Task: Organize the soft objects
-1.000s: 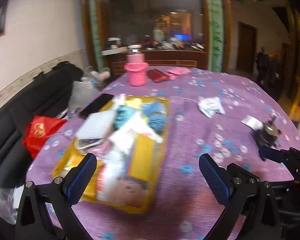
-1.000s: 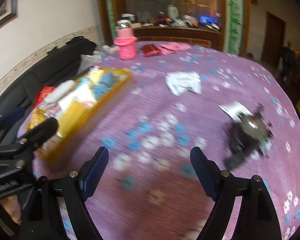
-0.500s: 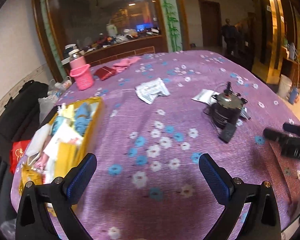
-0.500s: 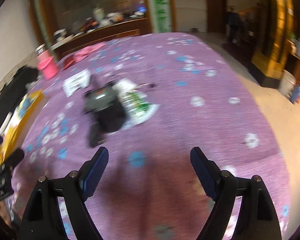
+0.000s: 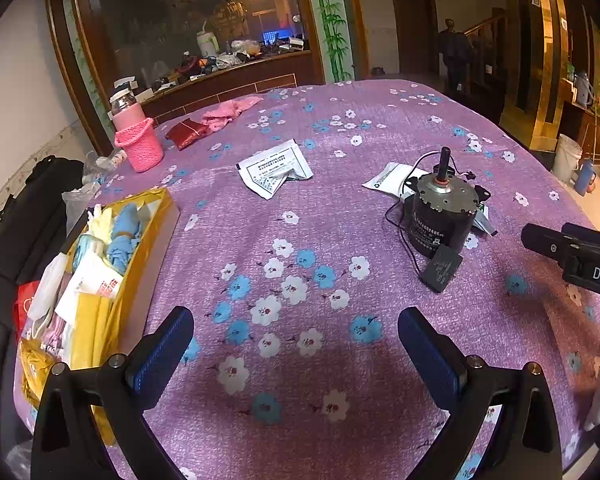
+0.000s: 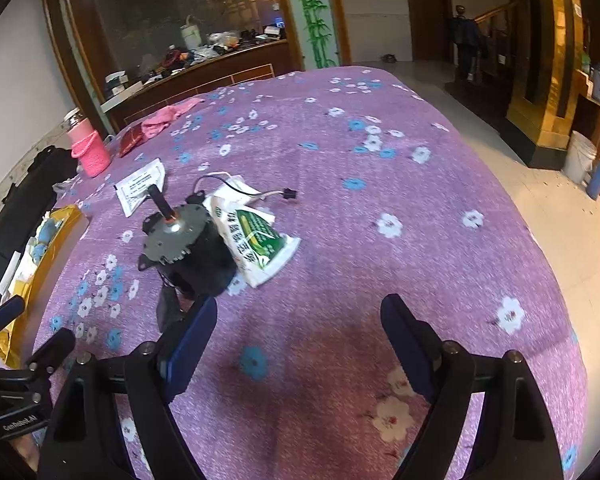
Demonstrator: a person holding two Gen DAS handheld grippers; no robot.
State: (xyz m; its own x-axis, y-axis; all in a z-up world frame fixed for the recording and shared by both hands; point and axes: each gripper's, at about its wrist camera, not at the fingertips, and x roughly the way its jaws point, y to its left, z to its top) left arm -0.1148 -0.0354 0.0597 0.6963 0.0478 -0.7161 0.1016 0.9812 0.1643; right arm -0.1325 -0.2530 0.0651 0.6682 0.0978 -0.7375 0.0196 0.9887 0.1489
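A yellow box full of soft packets and blue cloths stands at the table's left edge; it also shows in the right wrist view. A white sachet lies mid-table, and shows in the right wrist view. A green-and-white soft packet leans against a black motor, which the left wrist view shows too. A pink cloth lies far back. My left gripper is open and empty above the cloth. My right gripper is open and empty, just right of the motor.
A pink basket with a bottle and a red pouch sit at the back left. A black sofa with a red bag borders the table's left side. The table's right edge drops to the tiled floor.
Both grippers have swung right, away from the yellow box. The motor and the green packet have come close in the right wrist view. Both stay open.
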